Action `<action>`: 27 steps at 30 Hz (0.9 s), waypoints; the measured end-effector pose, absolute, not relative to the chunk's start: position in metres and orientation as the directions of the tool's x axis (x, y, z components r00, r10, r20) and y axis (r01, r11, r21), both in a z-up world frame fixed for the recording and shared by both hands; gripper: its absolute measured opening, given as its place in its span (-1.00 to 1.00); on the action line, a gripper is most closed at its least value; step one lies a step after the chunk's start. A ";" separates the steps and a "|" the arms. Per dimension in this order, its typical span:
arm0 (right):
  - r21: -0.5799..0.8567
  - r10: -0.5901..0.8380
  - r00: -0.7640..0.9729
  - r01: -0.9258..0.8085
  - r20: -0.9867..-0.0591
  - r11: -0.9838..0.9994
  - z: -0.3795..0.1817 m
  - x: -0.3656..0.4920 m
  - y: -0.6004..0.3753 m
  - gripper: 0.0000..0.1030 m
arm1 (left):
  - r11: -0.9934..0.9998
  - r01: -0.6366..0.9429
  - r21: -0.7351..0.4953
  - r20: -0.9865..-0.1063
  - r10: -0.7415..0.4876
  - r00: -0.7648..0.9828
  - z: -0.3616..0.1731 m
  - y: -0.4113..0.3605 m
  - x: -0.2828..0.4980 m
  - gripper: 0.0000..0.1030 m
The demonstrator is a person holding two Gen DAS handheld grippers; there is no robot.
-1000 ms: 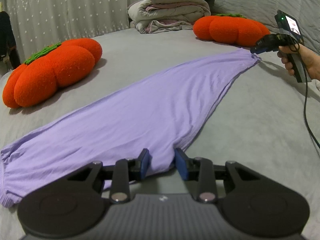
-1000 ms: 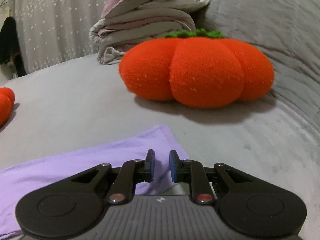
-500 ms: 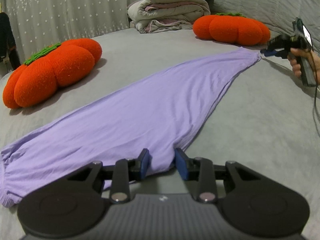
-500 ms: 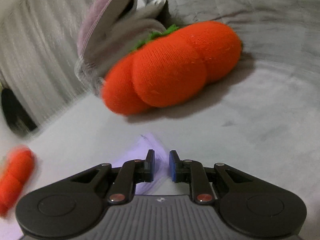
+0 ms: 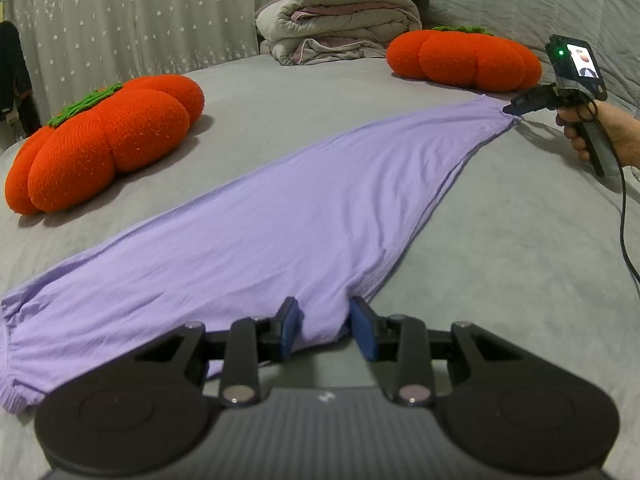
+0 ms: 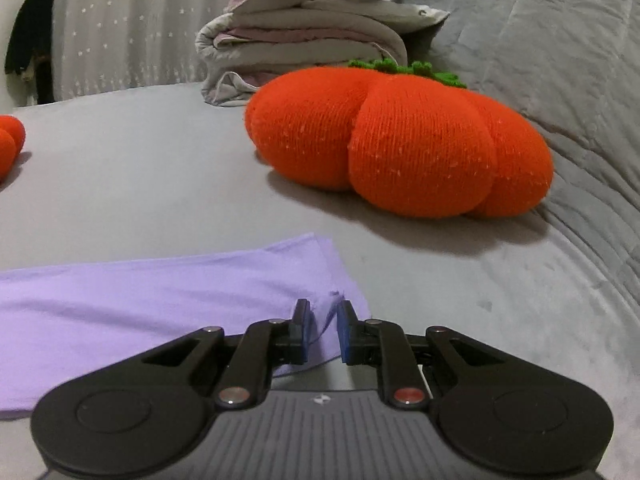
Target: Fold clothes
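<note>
My left tongs (image 5: 323,326) are black, with blue pads (image 5: 289,320) on the fingertips, angular linkage arms, a silver screw head on each, and a ribbed grey body with a small white logo. My right tongs (image 6: 322,330) match, only their screw heads look reddish. They carry a lit screen, a green lamp, a pistol handle and a black cable (image 5: 622,216).

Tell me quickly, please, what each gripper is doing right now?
Left gripper: shut on the near end of the purple garment.
Right gripper: shut on the garment's far corner, pulling it taut across the bed.
</note>
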State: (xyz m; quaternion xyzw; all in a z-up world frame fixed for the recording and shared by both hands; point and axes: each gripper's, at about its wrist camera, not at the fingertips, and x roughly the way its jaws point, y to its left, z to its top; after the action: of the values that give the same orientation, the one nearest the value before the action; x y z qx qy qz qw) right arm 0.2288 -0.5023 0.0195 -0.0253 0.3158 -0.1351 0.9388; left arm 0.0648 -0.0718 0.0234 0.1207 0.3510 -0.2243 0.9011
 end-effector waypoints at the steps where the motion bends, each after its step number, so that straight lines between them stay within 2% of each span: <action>1: -0.121 -0.269 0.766 0.245 -0.585 0.962 0.019 0.227 -0.503 -0.69 | 0.870 0.489 0.060 -0.687 -0.319 0.653 0.023 -0.072 0.065 -0.40; 2: -0.113 -0.266 0.769 0.248 -0.582 0.962 0.019 0.226 -0.503 -0.69 | 0.870 0.489 0.060 -0.687 -0.319 0.653 0.023 -0.072 0.065 -0.40; 5: -0.113 -0.278 0.775 0.260 -0.568 0.959 0.019 0.223 -0.505 -0.95 | 0.871 0.488 0.061 -0.687 -0.319 0.653 0.023 -0.072 0.065 -0.40; 15: 0.003 -0.276 0.778 0.336 -0.565 0.942 0.021 0.203 -0.531 -0.95 | 0.871 0.488 0.062 -0.687 -0.317 0.654 0.023 -0.072 0.064 -0.40; 20: 0.106 -0.217 0.805 0.326 -0.552 0.939 0.027 0.194 -0.545 -0.94 | 0.872 0.486 0.059 -0.688 -0.318 0.653 0.023 -0.072 0.064 -0.40; 23: 0.194 -0.154 0.825 0.302 -0.544 0.933 0.030 0.191 -0.550 -0.72 | 0.872 0.485 0.057 -0.688 -0.318 0.652 0.023 -0.072 0.065 -0.40; 27: 0.105 -0.165 0.817 0.264 -0.552 0.959 0.027 0.201 -0.535 -0.72 | 0.872 0.486 0.056 -0.688 -0.319 0.652 0.023 -0.072 0.065 -0.40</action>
State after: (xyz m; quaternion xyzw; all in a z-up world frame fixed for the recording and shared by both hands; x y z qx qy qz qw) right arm 0.2010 -0.5351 0.0265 0.0885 0.2802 -0.1131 0.9491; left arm 0.0649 -0.0721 0.0229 0.1185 0.3523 -0.2233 0.9011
